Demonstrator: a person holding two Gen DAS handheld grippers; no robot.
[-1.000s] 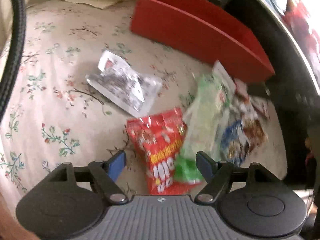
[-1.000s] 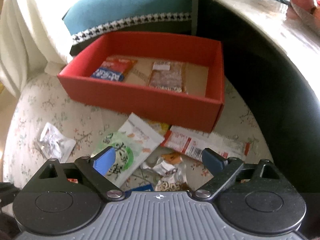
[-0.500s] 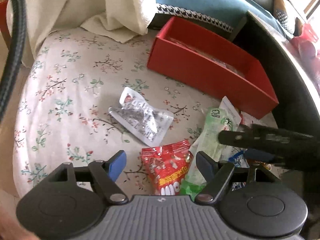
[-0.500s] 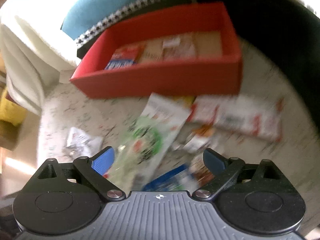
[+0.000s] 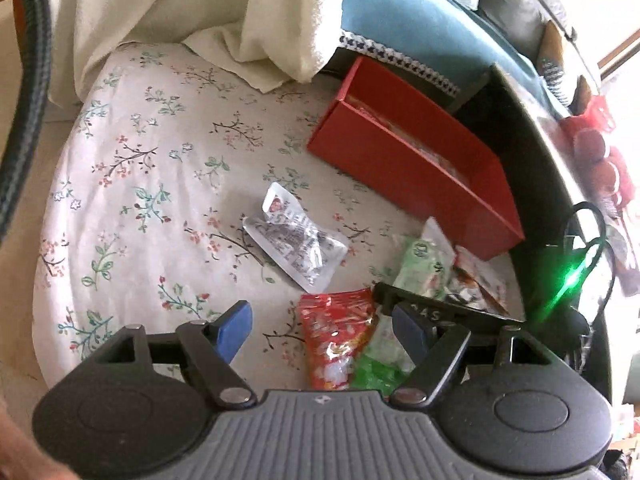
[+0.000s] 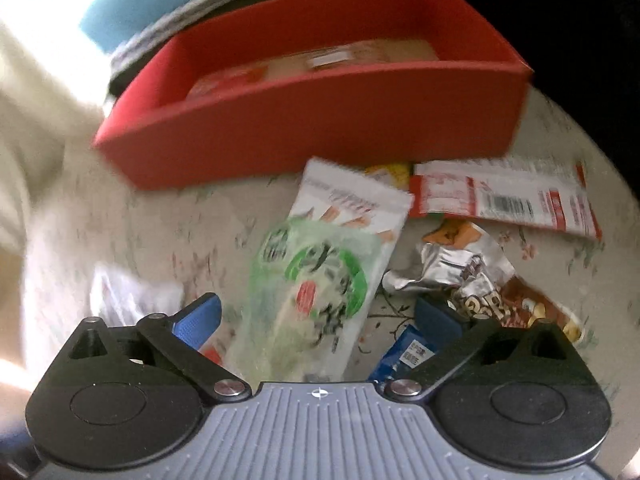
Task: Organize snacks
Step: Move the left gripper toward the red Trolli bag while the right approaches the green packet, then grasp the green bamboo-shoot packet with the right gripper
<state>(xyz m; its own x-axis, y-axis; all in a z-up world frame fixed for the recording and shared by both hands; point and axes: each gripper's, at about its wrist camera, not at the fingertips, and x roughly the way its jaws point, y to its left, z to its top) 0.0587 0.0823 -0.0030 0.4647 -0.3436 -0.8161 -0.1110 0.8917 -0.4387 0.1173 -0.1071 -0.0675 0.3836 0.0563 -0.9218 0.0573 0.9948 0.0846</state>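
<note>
Our right claw (image 6: 318, 320) hangs open over the green snack packet (image 6: 316, 280). Our left claw (image 5: 322, 326) gapes above the red snack packet (image 5: 336, 336), near the red box (image 5: 404, 168).

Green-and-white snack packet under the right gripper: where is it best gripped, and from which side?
Probably its near end. The green-and-white packet lies flat, lengthwise between the open right gripper fingers, its far end overlapping a white packet. Coming from above, closing across its narrow width, looks best; the red box lies straight ahead.
</note>
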